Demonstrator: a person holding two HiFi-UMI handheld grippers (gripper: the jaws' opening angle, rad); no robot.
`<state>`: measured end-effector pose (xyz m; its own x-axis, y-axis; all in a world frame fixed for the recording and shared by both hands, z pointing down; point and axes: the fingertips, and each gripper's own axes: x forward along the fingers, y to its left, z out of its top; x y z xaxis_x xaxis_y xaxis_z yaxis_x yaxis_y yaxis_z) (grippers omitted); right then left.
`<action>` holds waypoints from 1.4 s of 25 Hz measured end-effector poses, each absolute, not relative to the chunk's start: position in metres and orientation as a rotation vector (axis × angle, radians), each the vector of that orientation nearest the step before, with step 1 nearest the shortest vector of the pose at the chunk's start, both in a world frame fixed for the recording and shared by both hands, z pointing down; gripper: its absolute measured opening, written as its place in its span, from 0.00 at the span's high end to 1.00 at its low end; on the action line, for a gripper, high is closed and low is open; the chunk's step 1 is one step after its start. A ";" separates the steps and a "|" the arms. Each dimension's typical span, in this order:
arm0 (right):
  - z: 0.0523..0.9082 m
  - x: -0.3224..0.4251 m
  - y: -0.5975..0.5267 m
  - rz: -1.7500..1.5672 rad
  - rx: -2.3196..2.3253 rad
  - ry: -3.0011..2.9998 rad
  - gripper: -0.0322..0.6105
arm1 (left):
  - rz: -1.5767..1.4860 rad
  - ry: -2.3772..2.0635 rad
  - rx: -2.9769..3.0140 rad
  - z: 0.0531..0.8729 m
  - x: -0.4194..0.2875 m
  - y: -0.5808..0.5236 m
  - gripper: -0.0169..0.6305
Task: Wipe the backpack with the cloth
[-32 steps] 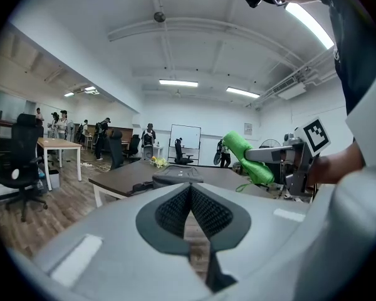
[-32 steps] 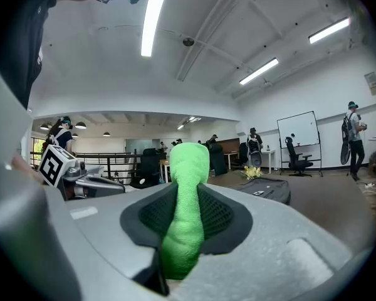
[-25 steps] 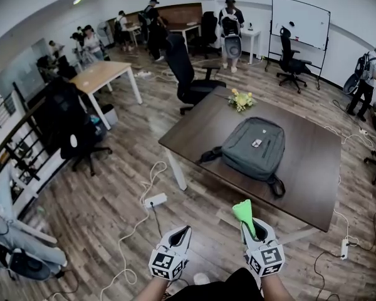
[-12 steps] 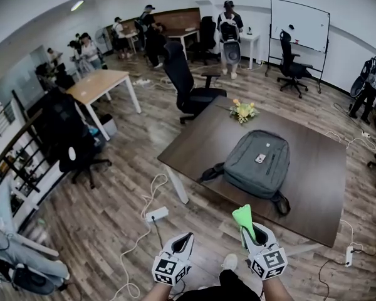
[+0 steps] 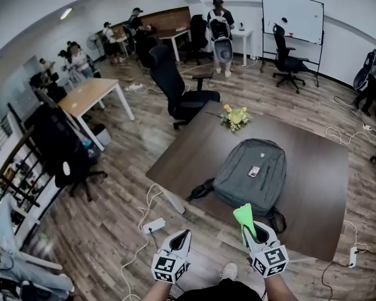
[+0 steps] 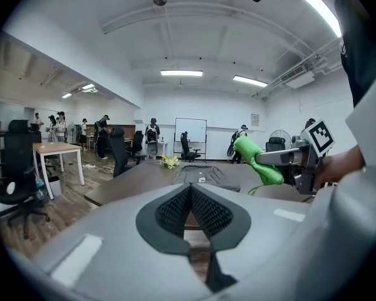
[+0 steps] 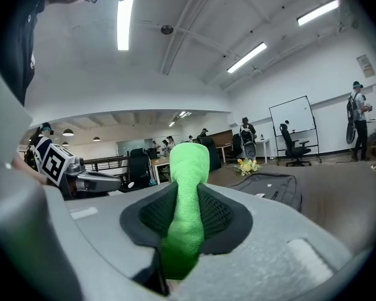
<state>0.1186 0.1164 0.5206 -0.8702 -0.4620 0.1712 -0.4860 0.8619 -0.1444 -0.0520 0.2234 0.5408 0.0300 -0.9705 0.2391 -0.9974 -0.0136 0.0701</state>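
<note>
backpack [image 5: 250, 174] lies flat on the desk [image 5: 313, 162], just ahead of you. your right tongs [image 5: 253, 229] pinch the green cloth [image 5: 243, 214] upright; your left tongs [image 5: 181, 237] are closed on nothing. you're on the approach, so next reach forward and lower the cloth onto the backpack.

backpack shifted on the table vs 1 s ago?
No. The backpack keeps its place on the table, with the flowers just beyond its far end; only the head view has shifted.
</note>
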 end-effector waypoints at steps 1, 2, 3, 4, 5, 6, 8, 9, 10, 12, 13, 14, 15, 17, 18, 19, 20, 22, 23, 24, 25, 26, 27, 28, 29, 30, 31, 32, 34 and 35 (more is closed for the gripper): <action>0.521 0.119 0.108 0.277 0.746 -2.905 0.80 | 0.183 -2.039 2.078 0.541 -0.053 0.213 0.95; 0.520 0.120 0.100 0.276 0.744 -2.905 0.80 | 0.181 -2.038 2.066 0.540 -0.055 0.202 0.95; 0.521 0.122 0.093 0.272 0.739 -2.903 0.80 | 0.176 -2.037 2.053 0.539 -0.057 0.193 0.95; 0.521 0.124 0.086 0.269 0.735 -2.899 0.80 | 0.172 -2.035 2.044 0.537 -0.059 0.185 0.95; 0.523 0.128 0.080 0.270 0.733 -2.894 0.80 | 0.175 -2.032 2.043 0.536 -0.059 0.177 0.95; 0.524 0.131 0.073 0.273 0.734 -2.891 0.80 | 0.184 -2.029 2.047 0.535 -0.059 0.170 0.95; 0.524 0.136 0.057 0.283 0.747 -2.893 0.80 | 0.200 -2.030 2.061 0.532 -0.058 0.155 0.95; 0.523 0.138 0.049 0.291 0.754 -2.898 0.80 | 0.204 -2.030 2.068 0.530 -0.057 0.147 0.95; 0.521 0.138 0.042 0.301 0.760 -2.905 0.80 | 0.206 -2.029 2.074 0.529 -0.056 0.141 0.95; 0.519 0.137 0.031 0.314 0.769 -2.920 0.80 | 0.211 -2.020 2.089 0.529 -0.051 0.128 0.95; 0.517 0.136 0.026 0.317 0.772 -2.928 0.80 | 0.214 -2.011 2.100 0.530 -0.048 0.121 0.95; 0.515 0.136 0.021 0.316 0.775 -2.934 0.80 | 0.217 -2.002 2.111 0.530 -0.045 0.115 0.95; 0.514 0.135 0.016 0.314 0.779 -2.939 0.80 | 0.219 -1.992 2.123 0.531 -0.042 0.108 0.95; 0.512 0.135 0.006 0.310 0.791 -2.943 0.80 | 0.224 -1.973 2.143 0.531 -0.039 0.095 0.95; 0.511 0.135 0.002 0.310 0.797 -2.944 0.80 | 0.227 -1.963 2.152 0.532 -0.039 0.089 0.95; 0.511 0.135 -0.002 0.312 0.804 -2.943 0.80 | 0.231 -1.954 2.161 0.532 -0.038 0.082 0.95; 0.511 0.135 -0.006 0.315 0.811 -2.940 0.80 | 0.236 -1.944 2.171 0.533 -0.039 0.076 0.95; 0.511 0.134 -0.014 0.317 0.829 -2.928 0.80 | 0.239 -1.921 2.196 0.532 -0.040 0.062 0.95; 0.511 0.134 -0.019 0.317 0.838 -2.922 0.80 | 0.240 -1.910 2.209 0.531 -0.041 0.054 0.95; 0.512 0.133 -0.024 0.318 0.846 -2.916 0.80 | 0.241 -1.899 2.222 0.531 -0.041 0.047 0.95; 0.514 0.131 -0.029 0.319 0.852 -2.911 0.80 | 0.240 -1.887 2.235 0.532 -0.042 0.039 0.95; 0.515 0.129 -0.034 0.318 0.859 -2.907 0.80 | 0.238 -1.874 2.249 0.533 -0.044 0.030 0.95; 0.516 0.126 -0.039 0.316 0.868 -2.902 0.80 | 0.236 -1.856 2.264 0.534 -0.045 0.021 0.95; 0.516 0.121 -0.044 0.313 0.881 -2.898 0.80 | 0.234 -1.835 2.280 0.535 -0.048 0.011 0.95; 0.516 0.116 -0.049 0.312 0.893 -2.892 0.80 | 0.233 -1.813 2.296 0.537 -0.051 0.002 0.95; 0.516 0.109 -0.054 0.314 0.906 -2.887 0.80 | 0.233 -1.792 2.311 0.537 -0.055 -0.008 0.95; 0.515 0.102 -0.060 0.318 0.918 -2.882 0.80 | 0.232 -1.774 2.326 0.536 -0.060 -0.016 0.95; 0.513 0.095 -0.065 0.322 0.931 -2.879 0.80 | 0.231 -1.759 2.344 0.535 -0.065 -0.025 0.95; 0.509 0.081 -0.077 0.324 0.967 -2.872 0.80 | 0.223 -1.735 2.383 0.529 -0.077 -0.041 0.95; 0.508 0.075 -0.083 0.326 0.989 -2.867 0.80 | 0.219 -1.721 2.403 0.527 -0.083 -0.049 0.95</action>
